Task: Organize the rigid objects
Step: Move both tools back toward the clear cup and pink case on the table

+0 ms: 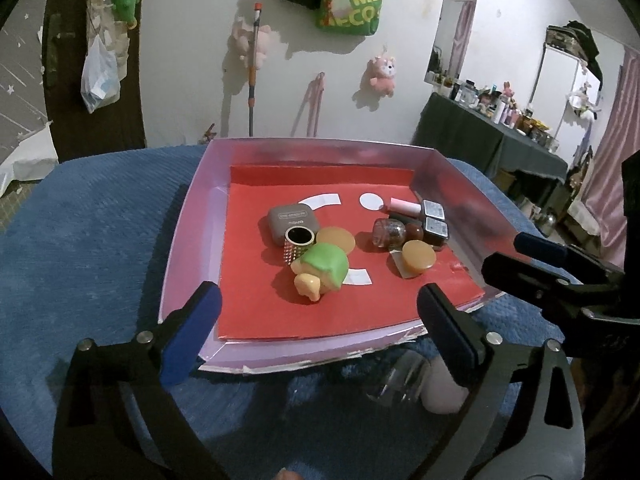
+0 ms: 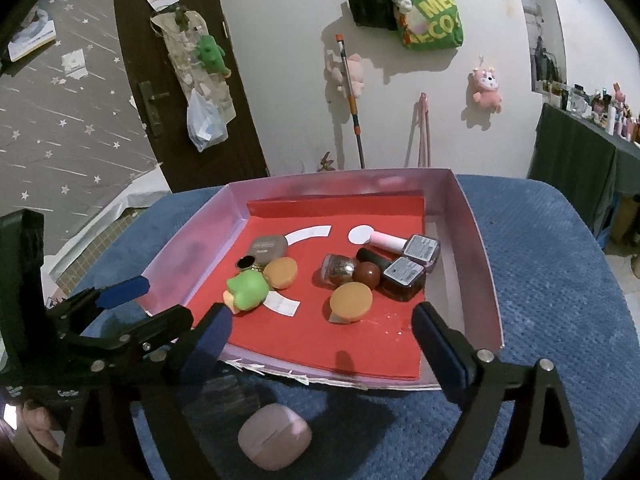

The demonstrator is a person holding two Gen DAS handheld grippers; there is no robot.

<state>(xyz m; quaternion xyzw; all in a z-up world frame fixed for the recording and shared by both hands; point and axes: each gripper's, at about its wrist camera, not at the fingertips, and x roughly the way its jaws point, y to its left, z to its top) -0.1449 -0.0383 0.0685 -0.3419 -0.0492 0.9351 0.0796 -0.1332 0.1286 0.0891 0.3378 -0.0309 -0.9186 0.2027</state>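
A pink-walled tray [image 1: 188,240] [image 2: 476,248] with a red lining sits on a blue cloth [image 1: 100,240]. It holds a green and yellow toy [image 1: 322,270] [image 2: 248,286], a grey case [image 1: 292,218], a gold studded ring [image 1: 298,242], two orange discs [image 1: 418,258] [image 2: 351,300], a glitter bottle [image 1: 386,232] and dark nail polish bottles [image 1: 436,228] [image 2: 404,276]. My left gripper [image 1: 318,304] hangs open over the tray's near edge, holding nothing. My right gripper [image 2: 322,320] is open and empty over the same edge, to the left one's right. Each appears in the other's view [image 1: 516,256] [image 2: 152,304].
A pink rounded case [image 2: 274,436] and a clear glass jar [image 1: 394,380] lie on the cloth just in front of the tray. Beyond the tray are a white wall with hanging bags, a mop [image 1: 252,80], a dark door [image 2: 180,60] and a cluttered dark table [image 1: 500,136].
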